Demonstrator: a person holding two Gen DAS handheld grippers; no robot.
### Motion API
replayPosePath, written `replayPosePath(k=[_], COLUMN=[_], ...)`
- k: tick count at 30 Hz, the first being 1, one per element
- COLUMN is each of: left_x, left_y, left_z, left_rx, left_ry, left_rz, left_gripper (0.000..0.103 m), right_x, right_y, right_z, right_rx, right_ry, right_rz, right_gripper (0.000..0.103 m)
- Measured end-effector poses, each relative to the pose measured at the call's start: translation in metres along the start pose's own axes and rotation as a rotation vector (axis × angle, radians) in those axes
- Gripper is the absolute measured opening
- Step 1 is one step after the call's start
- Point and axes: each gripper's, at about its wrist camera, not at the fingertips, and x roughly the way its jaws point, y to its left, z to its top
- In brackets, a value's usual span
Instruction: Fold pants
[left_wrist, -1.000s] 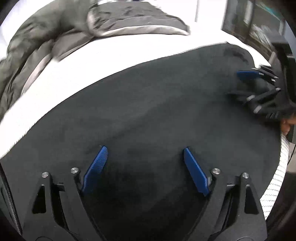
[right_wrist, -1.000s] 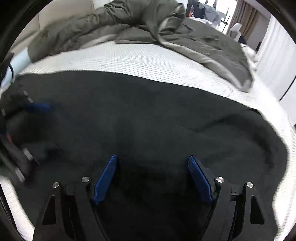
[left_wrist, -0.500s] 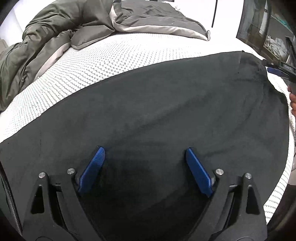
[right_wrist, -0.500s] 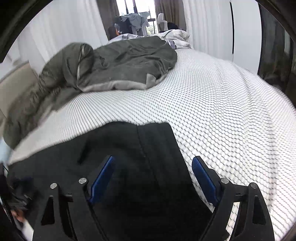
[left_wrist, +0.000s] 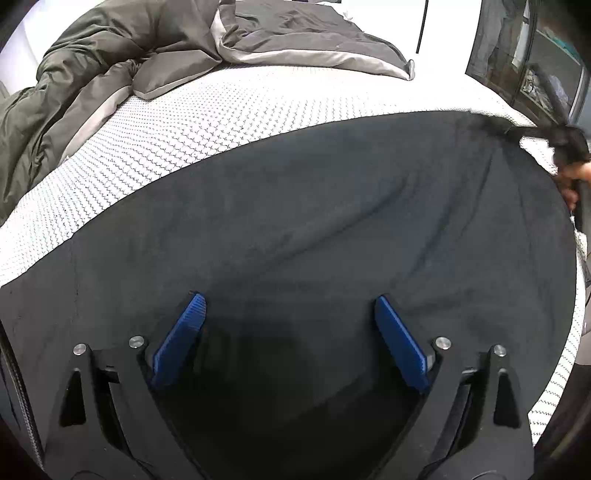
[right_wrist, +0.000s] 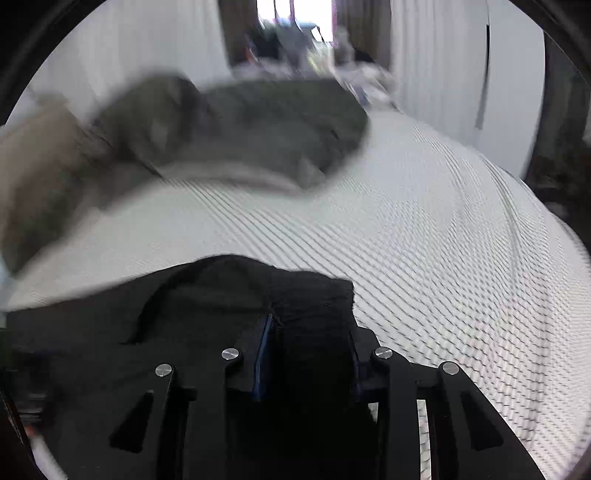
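The black pants (left_wrist: 314, 221) are lying spread flat across the near side of the bed (left_wrist: 221, 122), covering most of the left wrist view, with the white textured bed cover showing beyond their far edge. The left gripper (left_wrist: 290, 332) is hovering over the near part of the pants, its blue fingers (left_wrist: 181, 339) standing wide apart with nothing clamped between them; whether the tips are resting on the cloth cannot be told. At the far right corner of the pants, in the left wrist view, the right gripper (left_wrist: 565, 140) is showing as a dark, blurred shape with part of a hand (left_wrist: 574, 177) behind it, and the cloth there is being pulled up into a small peak. In the right wrist view, the right gripper (right_wrist: 310, 332) is sitting at that corner of the pants (right_wrist: 207, 306), its jaws having just been closing, and a bunched fold of black cloth is sitting between the fingers (right_wrist: 264, 354), hiding most of the blue pads; the pads are looking pressed against this fold, so the gripper is clamped on the pants. The corner of the pants is ending just beyond the fingertips, with bare white bed cover to its right. A rumpled grey blanket (left_wrist: 122, 66) is lying at the far side of the bed, well apart from the pants.
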Motion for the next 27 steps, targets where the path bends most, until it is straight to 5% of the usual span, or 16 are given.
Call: replayPosePath(k=[3,5,9,12,15,18,22,25,27], left_x=[-0.001,-0.005,-0.033,-0.051,-0.044,-0.028,-0.022,-0.025,-0.028], left_y=[0.001,0.001,-0.009,-0.035,-0.057,-0.079,-0.071,-0.042,-0.025], left_z=[0.001,0.003,0.006,0.004,-0.003,-0.013,-0.026,-0.039,-0.045], left_rx=[-0.011,-0.023,-0.049,-0.012,0.038,0.137,0.156,0.116,0.077], left_ry=[0.000,-0.001,-0.113,-0.203,-0.171,-0.110,-0.054,-0.040,-0.034], left_rz=[0.003,0.024,-0.031,-0.117,-0.151,-0.091,-0.085,-0.014,0.021], left_gripper=[0.093,0.093,0.092,0.093,0.093,0.093,0.094,0.099,0.101], right_x=[-0.001,-0.027,-0.096,-0.124,-0.126,-0.097,-0.068,-0.070,-0.064], right_y=[0.004,0.003,0.018,0.046,0.092,0.146,0.167,0.127,0.087], right_z=[-0.006,-0.007,-0.030,-0.051,-0.079,-0.098,-0.117,-0.114,-0.111], right_rx=[0.015,0.050,0.041,0.001,-0.058,-0.176,-0.375,-0.306,-0.218], right_ry=[-0.011,-0.063,-0.193,-0.230,-0.180,-0.071,-0.026,-0.056,-0.047], right_rz=[-0.046,-0.062,-0.066,0.071,0.236,0.330,0.081,-0.071,-0.271], right_gripper=[0.053,0.077,0.093,0.099,0.101,0.101,0.099,0.100,0.100])
